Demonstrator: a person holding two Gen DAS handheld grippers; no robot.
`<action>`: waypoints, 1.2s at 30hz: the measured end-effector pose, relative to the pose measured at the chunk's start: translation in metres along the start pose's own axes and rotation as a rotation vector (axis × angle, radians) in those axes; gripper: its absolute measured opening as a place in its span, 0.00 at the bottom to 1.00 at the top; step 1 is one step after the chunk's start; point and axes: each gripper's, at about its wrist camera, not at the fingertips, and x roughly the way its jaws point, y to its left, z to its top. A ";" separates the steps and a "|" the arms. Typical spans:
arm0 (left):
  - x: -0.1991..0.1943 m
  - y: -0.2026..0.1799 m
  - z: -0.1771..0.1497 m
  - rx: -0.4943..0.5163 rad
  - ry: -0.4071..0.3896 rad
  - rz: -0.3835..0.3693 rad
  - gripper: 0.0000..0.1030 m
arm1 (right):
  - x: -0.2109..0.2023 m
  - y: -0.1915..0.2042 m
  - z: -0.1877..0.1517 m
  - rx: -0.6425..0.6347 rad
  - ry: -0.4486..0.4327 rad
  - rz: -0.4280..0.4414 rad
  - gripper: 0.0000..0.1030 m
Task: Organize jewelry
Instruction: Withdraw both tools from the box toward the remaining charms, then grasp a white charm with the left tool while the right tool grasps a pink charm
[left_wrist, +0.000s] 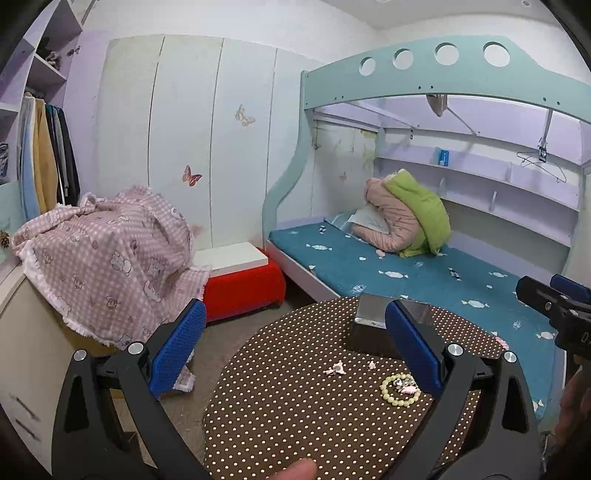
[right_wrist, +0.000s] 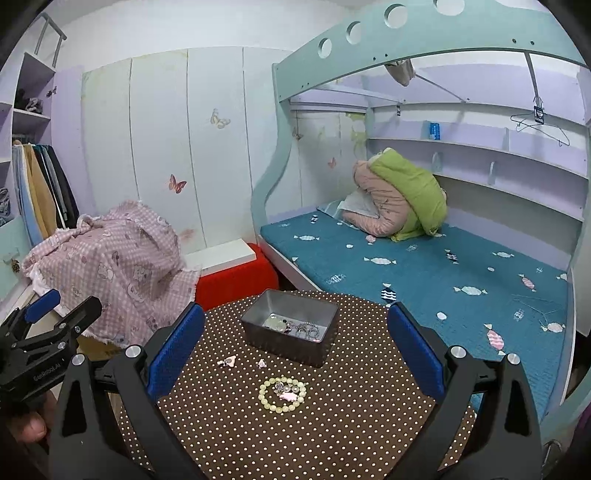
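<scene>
A grey metal box (right_wrist: 290, 326) stands on the brown polka-dot table (right_wrist: 295, 435); several pieces of jewelry lie inside. The box also shows in the left wrist view (left_wrist: 373, 325). A pale green bead bracelet (right_wrist: 282, 393) with a pink charm lies in front of the box, and shows in the left wrist view (left_wrist: 400, 389). Two small pink pieces (right_wrist: 227, 362) (right_wrist: 261, 363) lie between bracelet and box. My right gripper (right_wrist: 295, 350) is open and empty above the table. My left gripper (left_wrist: 295, 345) is open and empty, left of the bracelet.
A blue bed (right_wrist: 424, 273) under a teal bunk frame lies behind the table. A red stool with a white top (right_wrist: 232, 273) and a pink checked cloth over furniture (right_wrist: 118, 266) are at the left. White wardrobe doors (right_wrist: 166, 147) stand behind.
</scene>
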 end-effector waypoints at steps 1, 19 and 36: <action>0.001 0.001 0.000 -0.001 0.002 0.000 0.95 | 0.001 0.000 -0.001 -0.001 0.002 -0.001 0.92; 0.099 -0.015 -0.052 0.067 0.245 -0.041 0.95 | 0.065 -0.006 -0.031 0.000 0.202 0.010 0.92; 0.240 -0.036 -0.112 0.127 0.537 -0.099 0.92 | 0.143 -0.021 -0.059 0.016 0.404 0.032 0.92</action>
